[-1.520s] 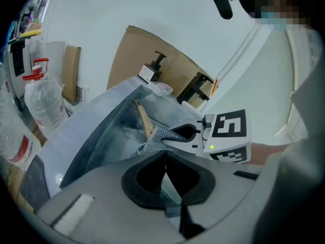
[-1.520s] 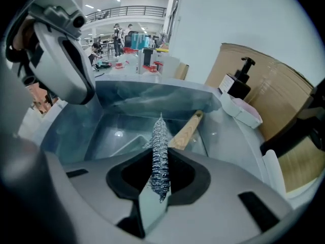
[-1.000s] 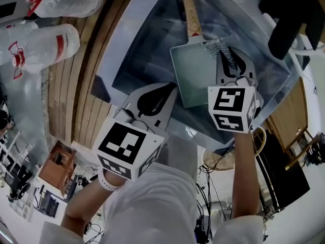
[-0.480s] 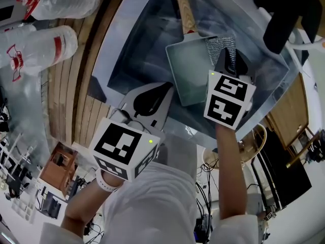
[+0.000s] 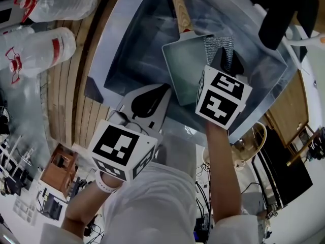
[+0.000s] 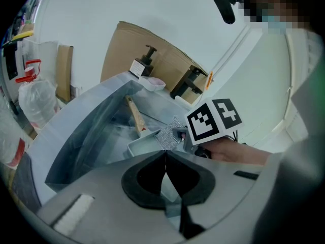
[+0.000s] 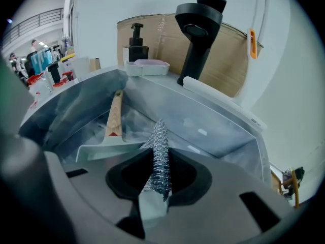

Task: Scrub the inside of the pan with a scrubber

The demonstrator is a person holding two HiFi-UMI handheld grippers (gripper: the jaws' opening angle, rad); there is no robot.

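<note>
Wooden tabletop (image 5: 76, 95) slats border a grey sink (image 5: 116, 32). Nearest us, our left gripper (image 5: 167, 88) hangs over its near rim, jaws pressed together, empty. Beyond, our right gripper (image 5: 227, 57) clamps a steel scrubber (image 5: 217, 44) at the far right corner of the square pan (image 5: 185, 75) lying in the sink, wooden handle (image 5: 180, 6) pointing away.

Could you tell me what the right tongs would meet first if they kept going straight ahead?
The scrubber in the right tongs would probably touch the pan rim first, else the sink wall; depth is unclear.
</note>
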